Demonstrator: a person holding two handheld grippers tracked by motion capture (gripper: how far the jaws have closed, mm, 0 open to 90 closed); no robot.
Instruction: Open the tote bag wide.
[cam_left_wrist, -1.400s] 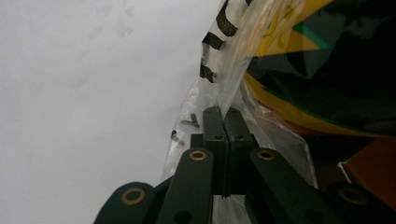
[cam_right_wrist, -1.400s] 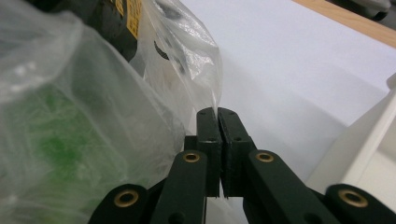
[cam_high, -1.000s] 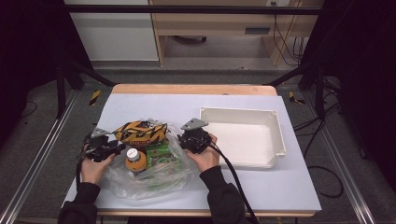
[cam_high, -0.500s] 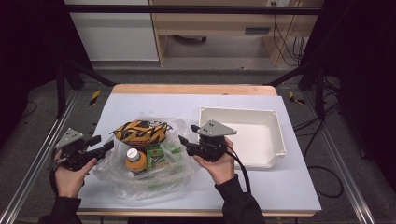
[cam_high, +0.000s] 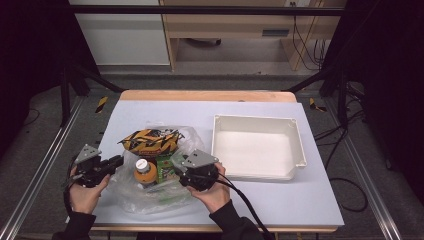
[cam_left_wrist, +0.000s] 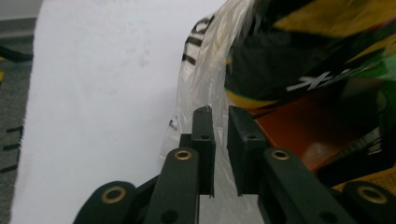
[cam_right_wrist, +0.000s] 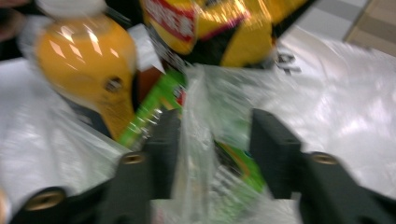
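Note:
A clear plastic bag (cam_high: 150, 200) lies on the table and holds a yellow-and-black snack bag (cam_high: 150, 141), an orange bottle (cam_high: 143, 170) and a green box (cam_high: 164, 169). My left gripper (cam_high: 117, 161) is at the bag's left edge. Its jaws (cam_left_wrist: 220, 116) have just been closing; a narrow gap remains, with the bag's film (cam_left_wrist: 201, 79) in it. My right gripper (cam_high: 179, 175) is at the bag's right side. Its jaws (cam_right_wrist: 215, 123) have been closing but stand well apart around a raised fold of film (cam_right_wrist: 196, 107), in front of the bottle (cam_right_wrist: 88, 60) and the box (cam_right_wrist: 154, 107).
An empty white tray (cam_high: 300, 145) stands to the right of the bag, close to my right hand. The pale tabletop (cam_high: 165, 112) stretches bare behind the bag to its wooden far edge. Metal frame rails run along both sides of the table.
Both hands swung outward from the bag half a second ago and have come back to it. The right gripper now sits further left and nearer the person.

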